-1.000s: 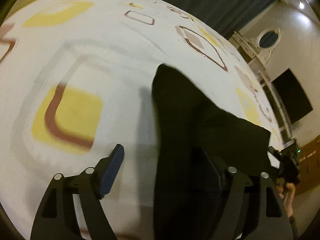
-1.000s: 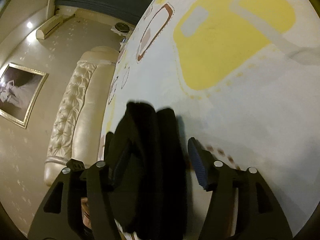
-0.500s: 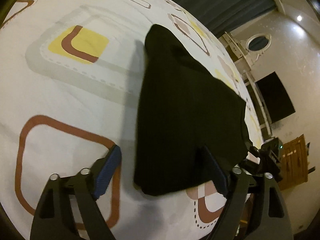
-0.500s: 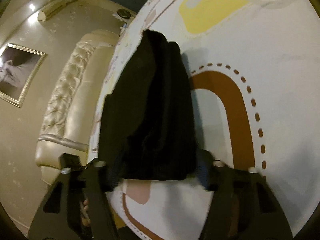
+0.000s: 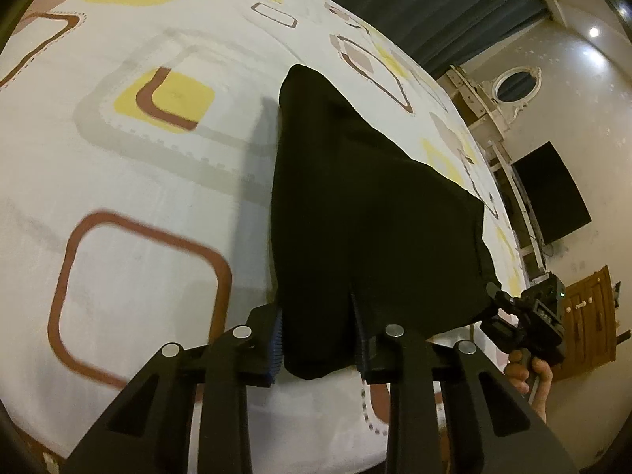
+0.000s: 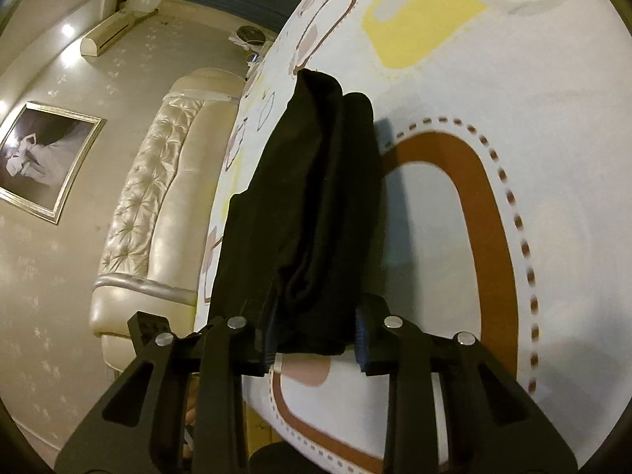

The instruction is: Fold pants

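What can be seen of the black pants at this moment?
The black pants are plain dark fabric, already folded into a long layered bundle lying on the patterned bedsheet. The near edge sits between the jaws of both grippers: the left gripper is closing on one corner, the right gripper on the other, where stacked layers show. The far end tapers away across the bed.

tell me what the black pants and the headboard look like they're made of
Black pants: soft matte woven or knit cloth, judging by limp folds and no sheen; exact fibre can't be told. Headboard: glossy cream leather or leather-look upholstery, button-tufted, with bright highlights on the padding.
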`<state>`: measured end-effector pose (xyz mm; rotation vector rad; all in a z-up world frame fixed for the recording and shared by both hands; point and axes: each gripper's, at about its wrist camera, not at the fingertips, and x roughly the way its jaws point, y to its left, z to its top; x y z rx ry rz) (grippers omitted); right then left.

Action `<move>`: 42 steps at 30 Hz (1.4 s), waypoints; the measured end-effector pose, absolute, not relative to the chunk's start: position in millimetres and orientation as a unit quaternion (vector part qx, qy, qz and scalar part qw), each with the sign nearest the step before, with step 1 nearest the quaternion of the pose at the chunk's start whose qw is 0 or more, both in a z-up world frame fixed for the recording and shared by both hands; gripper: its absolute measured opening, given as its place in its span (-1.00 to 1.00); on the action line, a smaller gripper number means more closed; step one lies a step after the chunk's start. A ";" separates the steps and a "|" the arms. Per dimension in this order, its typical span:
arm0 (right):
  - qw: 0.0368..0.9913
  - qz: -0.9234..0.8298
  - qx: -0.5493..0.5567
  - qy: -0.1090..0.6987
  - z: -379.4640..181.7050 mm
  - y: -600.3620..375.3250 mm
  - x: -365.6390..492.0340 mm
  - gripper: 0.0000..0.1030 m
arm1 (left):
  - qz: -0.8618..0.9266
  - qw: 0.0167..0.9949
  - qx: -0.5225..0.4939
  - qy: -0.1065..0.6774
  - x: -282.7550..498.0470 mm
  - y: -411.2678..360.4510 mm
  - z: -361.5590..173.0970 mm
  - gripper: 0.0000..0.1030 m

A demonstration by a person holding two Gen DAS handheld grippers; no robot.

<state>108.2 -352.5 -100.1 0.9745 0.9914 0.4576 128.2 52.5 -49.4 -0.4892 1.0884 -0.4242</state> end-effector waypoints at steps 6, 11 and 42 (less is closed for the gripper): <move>0.735 0.210 0.448 0.464 -115.5 -359.3 88.5 -0.44 | -0.205 0.812 -0.209 0.505 118.3 50.9 -58.3 -0.43; 0.727 0.205 0.468 0.459 -128.8 -362.4 85.5 -0.42 | -0.205 0.811 -0.211 0.506 123.4 51.9 -61.3 -0.41; 0.854 0.048 0.203 0.477 -58.5 -295.6 -6.0 0.43 | -0.068 0.917 0.009 0.392 18.9 -1.3 -10.8 0.61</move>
